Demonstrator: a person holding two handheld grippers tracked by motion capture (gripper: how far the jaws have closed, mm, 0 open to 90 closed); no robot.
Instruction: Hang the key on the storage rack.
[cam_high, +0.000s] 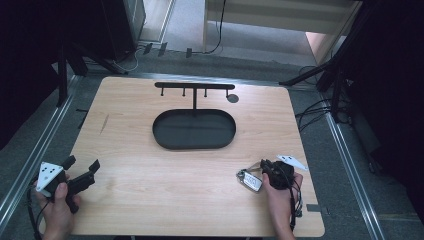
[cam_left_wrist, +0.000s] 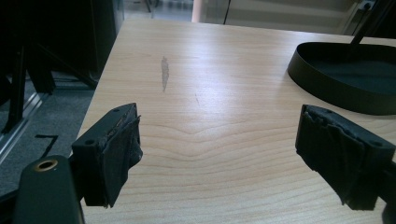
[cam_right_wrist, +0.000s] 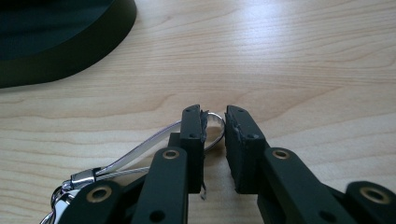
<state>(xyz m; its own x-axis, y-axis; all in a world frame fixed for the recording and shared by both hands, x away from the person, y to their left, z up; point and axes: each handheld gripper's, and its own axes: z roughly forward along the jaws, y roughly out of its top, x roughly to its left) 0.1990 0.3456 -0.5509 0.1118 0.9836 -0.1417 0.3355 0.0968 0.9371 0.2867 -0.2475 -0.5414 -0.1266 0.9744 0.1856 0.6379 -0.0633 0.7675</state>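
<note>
While the left gripper (cam_left_wrist: 218, 154) gapes over bare table (cam_left_wrist: 210, 93), the right gripper (cam_right_wrist: 215, 135) pinches a keyring loop (cam_right_wrist: 140, 149).

I see bare light wooden tabletop (cam_high: 150, 185) between my grippers. The black oval tray with its hook rail (cam_high: 194, 129) blocks the middle.

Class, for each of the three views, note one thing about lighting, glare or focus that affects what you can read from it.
High view: the table is evenly lit while the surroundings fall to near black. Left gripper view: window glare washes out the table's far edge, and the near jaws look soft. Right gripper view: the wire loop glints between the right gripper jaws, and the black tray is slightly blurred.
</note>
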